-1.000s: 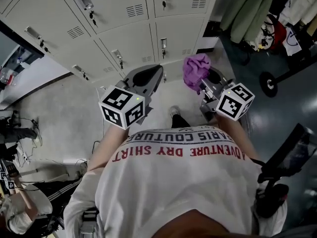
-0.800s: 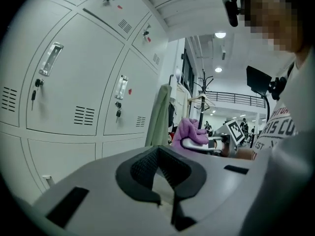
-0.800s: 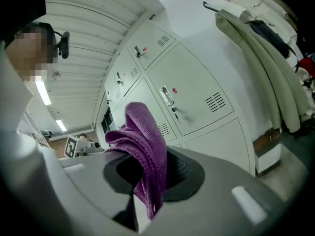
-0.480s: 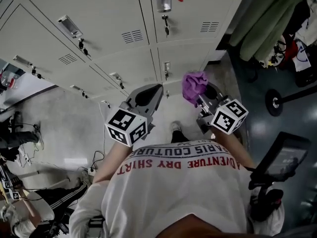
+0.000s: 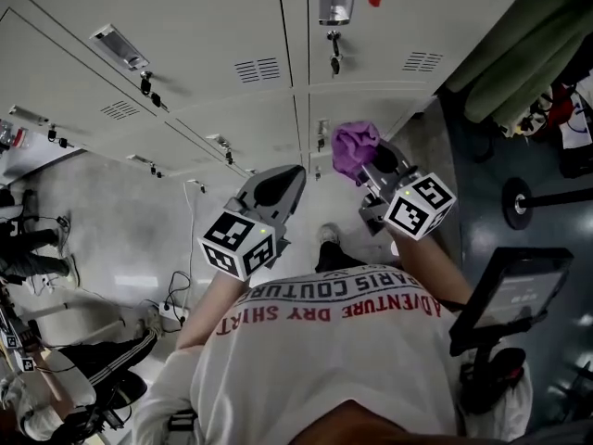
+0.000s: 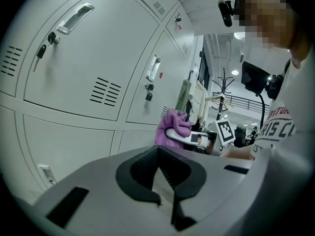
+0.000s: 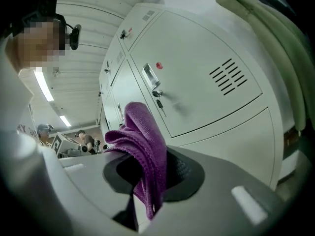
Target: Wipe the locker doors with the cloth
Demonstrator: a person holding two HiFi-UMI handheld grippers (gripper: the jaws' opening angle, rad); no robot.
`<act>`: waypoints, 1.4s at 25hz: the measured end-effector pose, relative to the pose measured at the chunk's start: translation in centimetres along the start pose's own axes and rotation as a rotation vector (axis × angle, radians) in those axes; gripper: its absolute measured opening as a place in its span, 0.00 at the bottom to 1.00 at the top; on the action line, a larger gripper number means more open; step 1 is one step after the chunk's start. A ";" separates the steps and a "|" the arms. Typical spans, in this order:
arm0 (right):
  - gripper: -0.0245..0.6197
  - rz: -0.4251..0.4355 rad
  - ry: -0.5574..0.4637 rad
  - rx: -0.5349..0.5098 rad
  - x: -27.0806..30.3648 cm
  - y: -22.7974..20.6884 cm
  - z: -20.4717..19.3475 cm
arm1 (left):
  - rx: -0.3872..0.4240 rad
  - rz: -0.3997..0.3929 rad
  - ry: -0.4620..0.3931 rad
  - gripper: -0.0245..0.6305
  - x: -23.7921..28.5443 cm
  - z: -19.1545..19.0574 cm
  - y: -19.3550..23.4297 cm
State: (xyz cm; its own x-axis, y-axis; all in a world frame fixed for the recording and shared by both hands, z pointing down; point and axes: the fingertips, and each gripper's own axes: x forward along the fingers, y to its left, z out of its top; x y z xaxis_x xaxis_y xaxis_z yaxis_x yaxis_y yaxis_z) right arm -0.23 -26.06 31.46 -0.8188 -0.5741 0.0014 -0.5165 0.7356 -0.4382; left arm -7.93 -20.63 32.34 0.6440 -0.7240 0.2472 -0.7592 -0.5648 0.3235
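Pale grey locker doors [image 5: 222,35] with handles and keys fill the top of the head view. A purple cloth [image 5: 354,146] is bunched between the jaws of my right gripper [image 5: 368,162], which is shut on it and held up close to the lower doors without touching them. In the right gripper view the cloth [image 7: 143,149] hangs over the pads, in front of a door with a red dot [image 7: 206,87]. My left gripper [image 5: 285,179] sits beside it on the left, shut and holding nothing. In the left gripper view the cloth [image 6: 172,126] shows just beyond its jaws [image 6: 160,173].
Green coats [image 5: 519,54] hang to the right of the lockers. A black screen on a stand [image 5: 505,290] is at the lower right. Keys [image 5: 334,63] stick out of the locks. Another person [image 5: 37,406] and cables are on the floor at the lower left.
My right gripper with the cloth has risen and moved nearer the lockers. The left gripper has come up a little. The head view has tilted up the doors.
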 end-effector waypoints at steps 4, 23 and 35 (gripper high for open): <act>0.15 -0.002 0.014 -0.027 2.9 -1.3 -1.0 | -0.017 0.014 0.006 0.04 0.6 -0.3 1.4; 0.15 -0.101 0.068 -0.099 10.3 -7.2 -5.9 | -0.060 0.058 0.016 0.04 2.8 -1.1 5.2; 0.15 -0.166 0.046 -0.157 10.7 -8.5 -6.1 | -0.087 0.088 -0.002 0.04 3.4 -1.0 5.9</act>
State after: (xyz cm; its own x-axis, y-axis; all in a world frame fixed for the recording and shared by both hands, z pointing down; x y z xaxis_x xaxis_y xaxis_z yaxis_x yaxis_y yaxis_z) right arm -6.16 -36.25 40.69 -0.7281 -0.6775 0.1042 -0.6746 0.6815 -0.2837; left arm -10.14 -26.01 36.00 0.5748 -0.7702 0.2763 -0.8017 -0.4624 0.3789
